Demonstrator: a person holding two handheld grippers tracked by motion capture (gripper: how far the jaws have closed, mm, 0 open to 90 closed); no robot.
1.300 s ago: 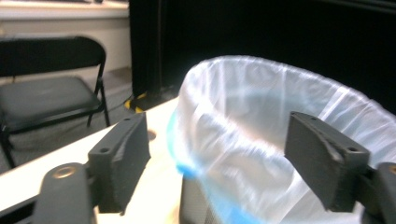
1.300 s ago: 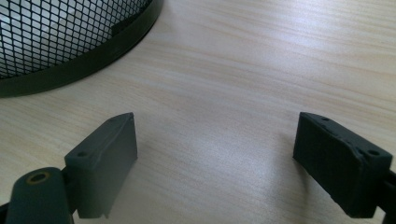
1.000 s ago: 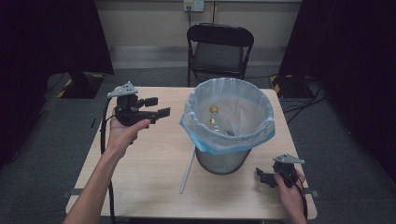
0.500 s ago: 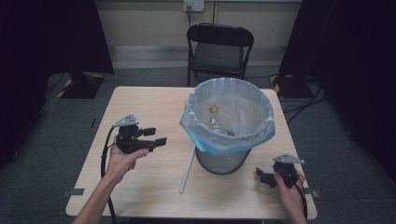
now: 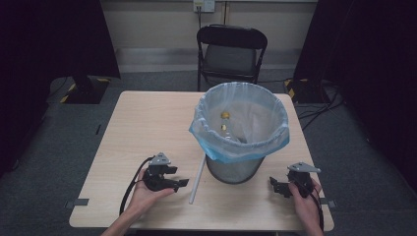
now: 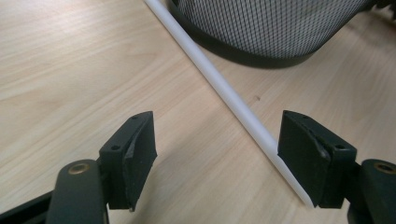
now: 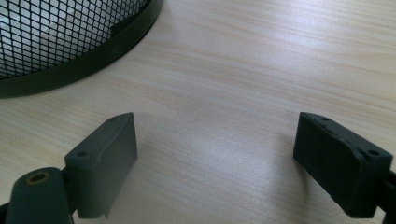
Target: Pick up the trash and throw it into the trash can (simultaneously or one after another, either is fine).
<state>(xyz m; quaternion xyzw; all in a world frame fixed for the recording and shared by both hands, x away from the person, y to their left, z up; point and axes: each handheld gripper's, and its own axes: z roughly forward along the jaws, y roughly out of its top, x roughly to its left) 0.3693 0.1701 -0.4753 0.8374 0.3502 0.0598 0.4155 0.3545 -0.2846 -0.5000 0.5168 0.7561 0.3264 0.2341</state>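
Two grippers rest low on the wooden table (image 5: 147,123), one in each hand. The left gripper (image 5: 169,179) has its jaws spread wide, and one white tube (image 5: 197,178) lies on the table between it and the bin, its near end just beside one jaw. The right gripper (image 5: 282,186) is also spread, with bare wood between its jaws. One mesh waste bin (image 5: 235,164) with one pale blue liner (image 5: 223,150) stands between them; two small yellowish items (image 5: 224,116) lie inside. One black chair (image 5: 231,49) stands behind the table.
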